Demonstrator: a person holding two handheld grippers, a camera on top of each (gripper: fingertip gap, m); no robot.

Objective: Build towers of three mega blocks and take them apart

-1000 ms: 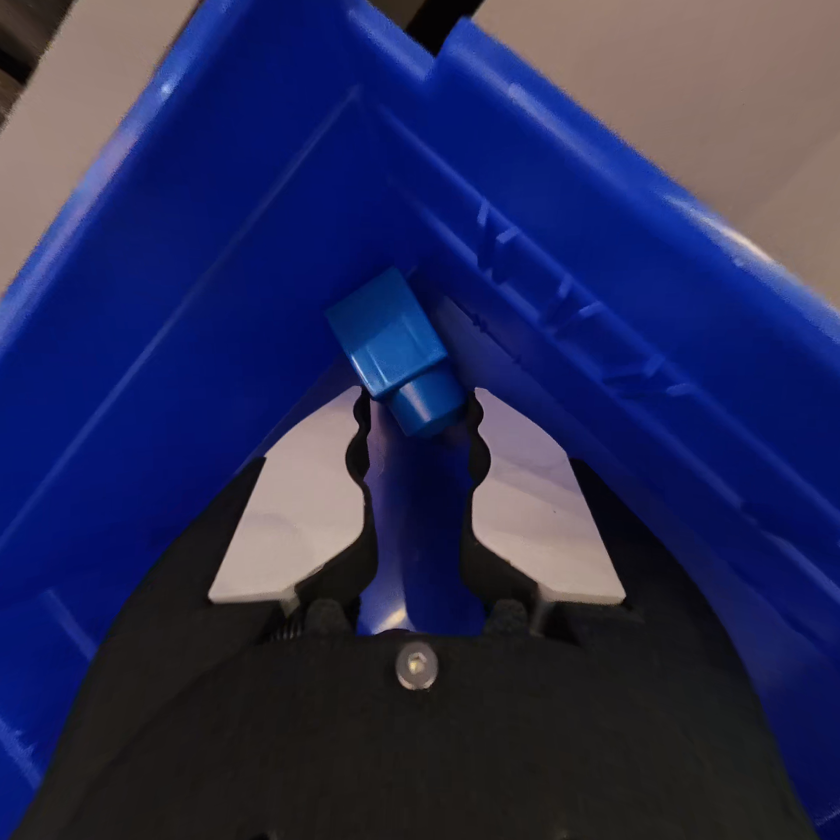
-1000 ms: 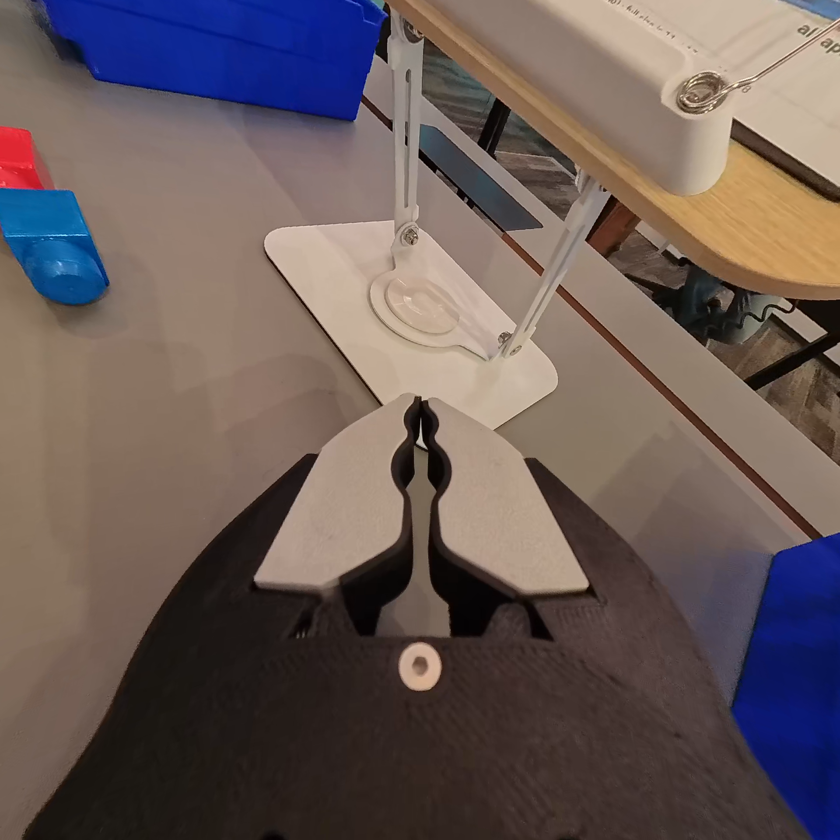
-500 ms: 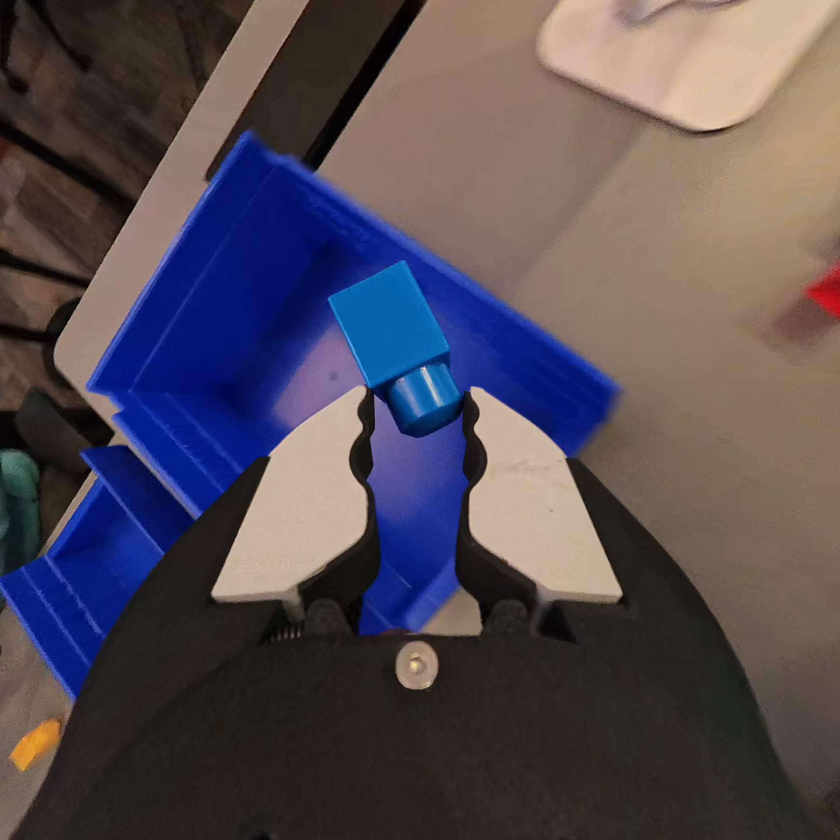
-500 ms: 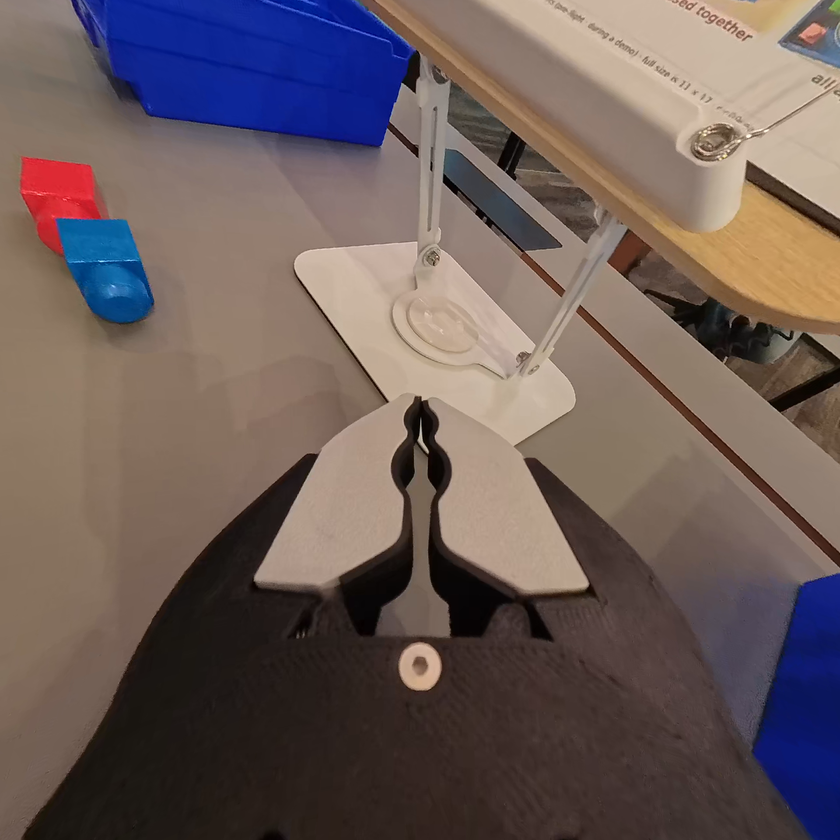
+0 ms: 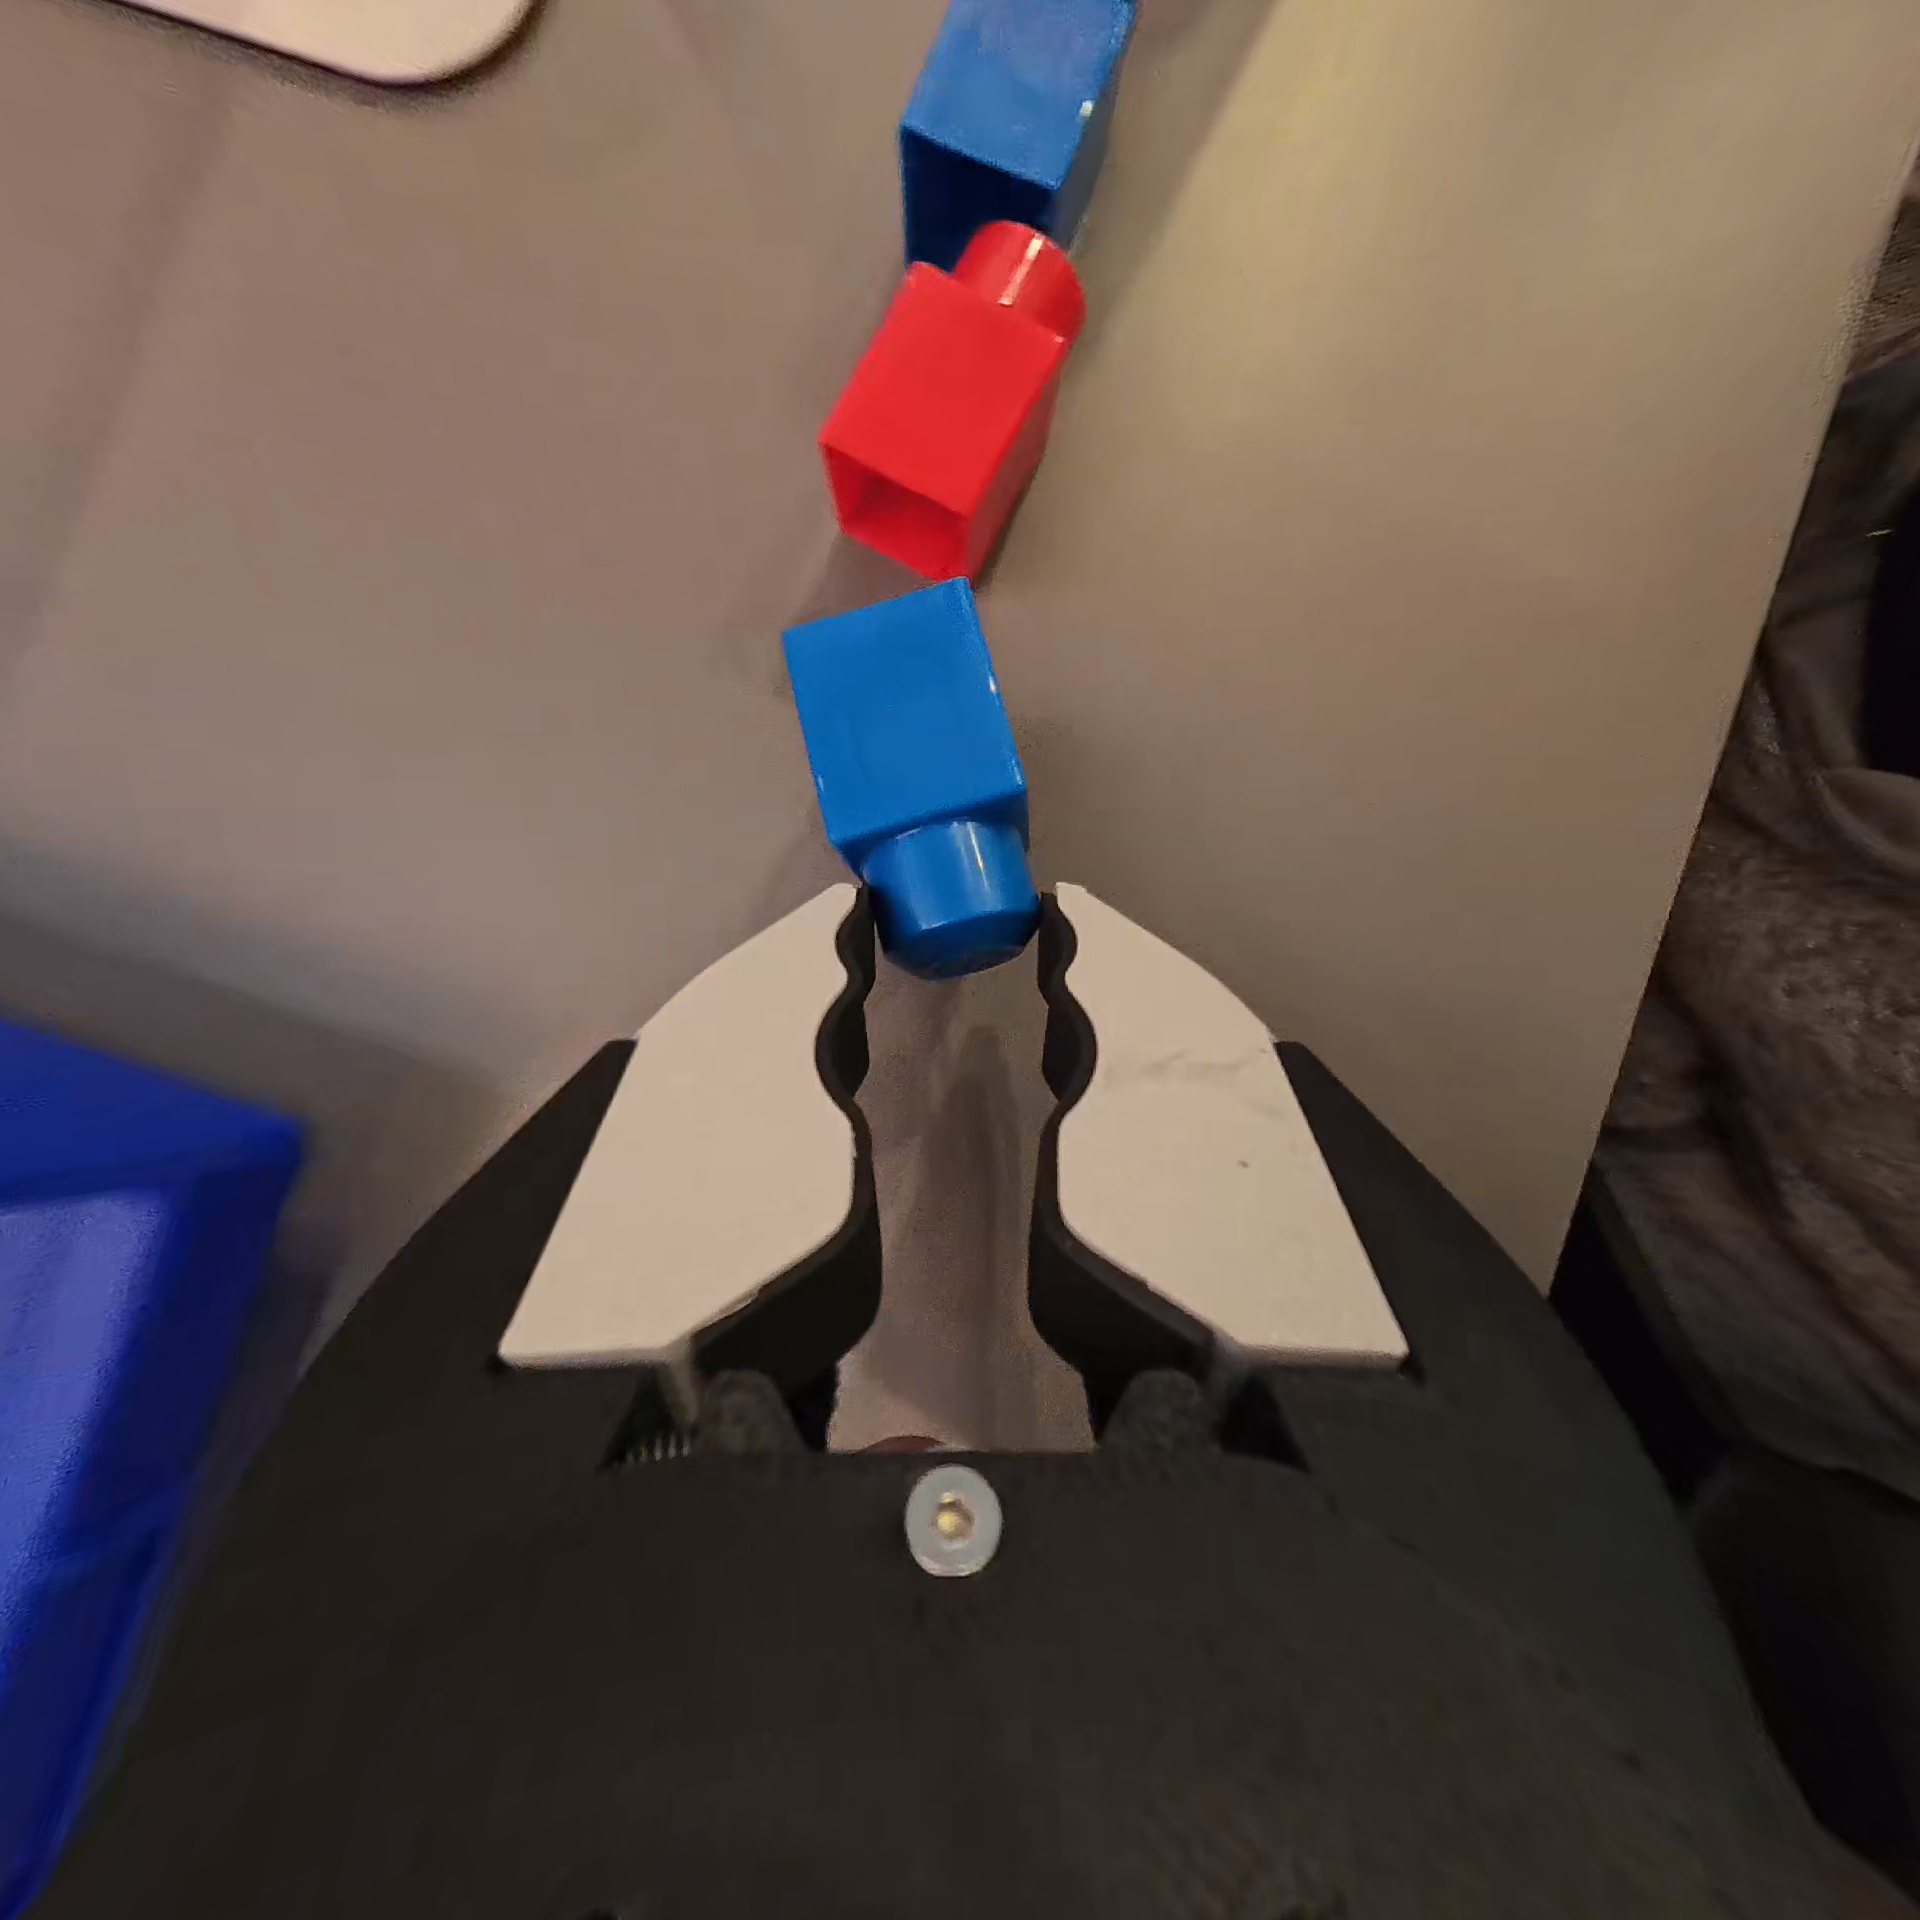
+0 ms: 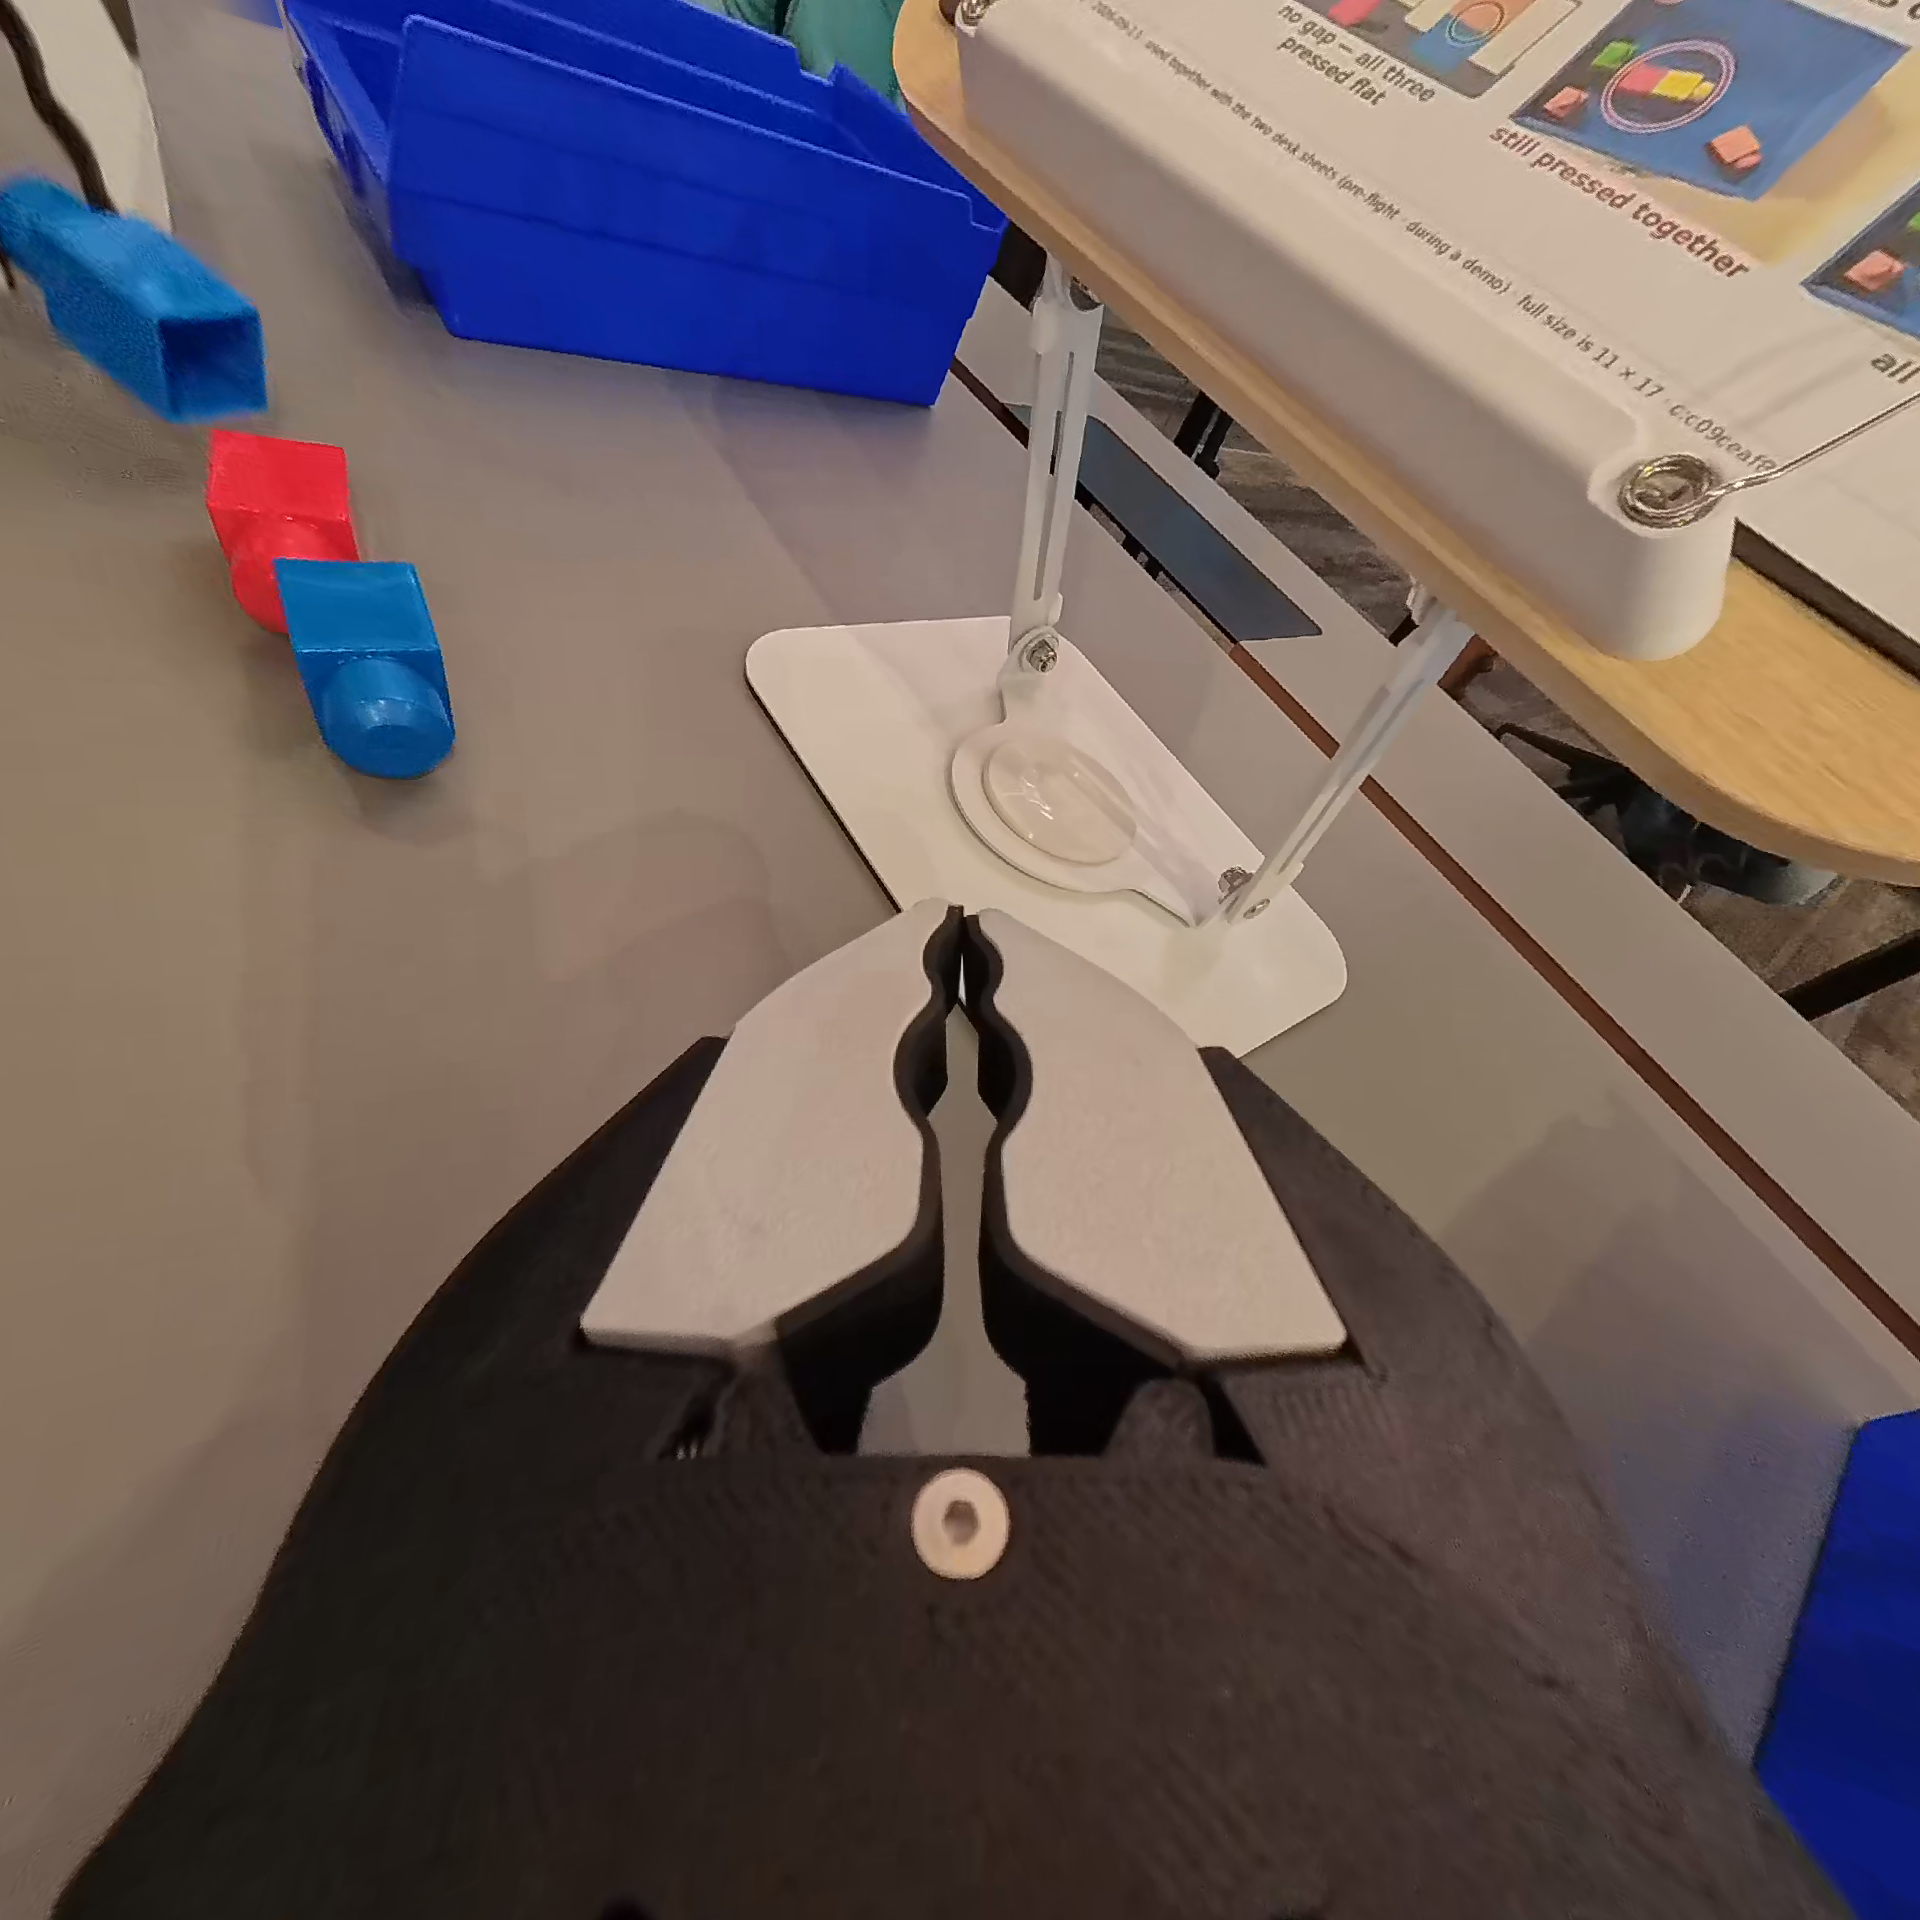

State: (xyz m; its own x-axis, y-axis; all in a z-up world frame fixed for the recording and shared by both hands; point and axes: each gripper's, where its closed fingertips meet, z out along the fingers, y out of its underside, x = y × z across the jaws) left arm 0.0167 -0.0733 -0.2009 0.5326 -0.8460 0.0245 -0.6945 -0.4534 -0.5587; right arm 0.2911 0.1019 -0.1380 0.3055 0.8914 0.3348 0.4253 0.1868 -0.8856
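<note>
**Left wrist view: three glossy blocks, one gripped**

My left gripper (image 5: pixel 954 925) clamps the round peg of a square, smooth blue plastic block (image 5: pixel 899 717) above the grey table (image 5: pixel 364 520). Beyond lie one red block (image 5: pixel 940 426) and a second blue block (image 5: pixel 1003 114), joined. My right gripper (image 6: pixel 961 930) is closed, bare.

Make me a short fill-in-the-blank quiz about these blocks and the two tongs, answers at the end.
1. The left tongs grip a blue block by its round ____.
2. The block lying on the grey table just beyond it is ____.
3. The right tongs are ____ and hold nothing.
4. The bins at the table's far side are ____.

Answers: stud; red; shut; blue
</note>
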